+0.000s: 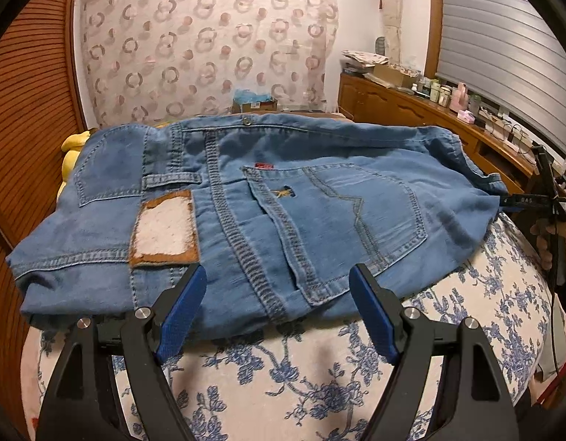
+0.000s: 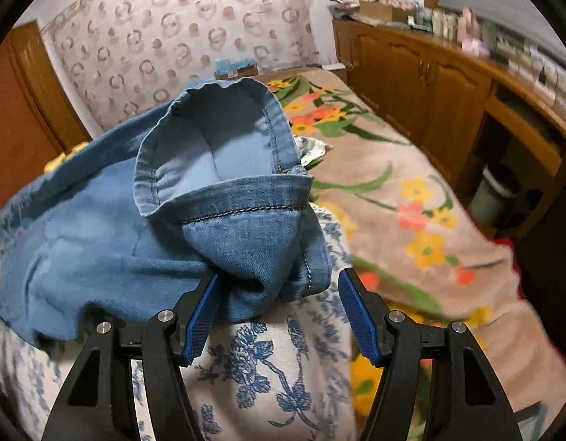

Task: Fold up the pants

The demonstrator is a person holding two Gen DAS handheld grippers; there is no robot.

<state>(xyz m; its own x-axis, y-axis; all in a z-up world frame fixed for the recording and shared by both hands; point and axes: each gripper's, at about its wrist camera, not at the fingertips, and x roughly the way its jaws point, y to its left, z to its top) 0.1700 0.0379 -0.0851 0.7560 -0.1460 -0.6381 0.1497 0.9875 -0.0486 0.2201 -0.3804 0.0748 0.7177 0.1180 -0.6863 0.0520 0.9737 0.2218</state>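
Pants (image 1: 283, 213): blue denim jeans, already doubled over into a thick bundle, lying on a cushion with a blue floral cover (image 1: 319, 378). All positions below are given relative to the pants.

Handling, as a judgement: the cloth is soft and limp, moderately heavy for fabric, not fragile and not slippery. It will sag wherever it is unsupported, and the stacked layers may slide over one another. The stiffer parts (waistband, hems, double-stitched seams) make the firmest holds, and a pinch should take in every layer at an edge or corner.

Left gripper (image 1: 277, 312): poised at the near edge of the pants, jaws wide apart and pressing on nothing; its blue pads (image 1: 183, 316) overlap the denim edge in the view, and contact cannot be told.

Right gripper (image 2: 279, 316): at the far right end, where a leg cuff (image 2: 224, 169) stands curled open. Its jaws are apart; a bunched fold of denim lies beside the left pad and does not fill the gap, so nothing is clamped.

Left wrist view only: the seat side with back pocket (image 1: 341, 220), brown-edged waist patch (image 1: 165, 231), small red tab and waistband button, and the right gripper beside a hand at the right end.

Right wrist view only: the pale inside of the cuff, and a flowered blanket (image 2: 411, 202) beyond the pants.
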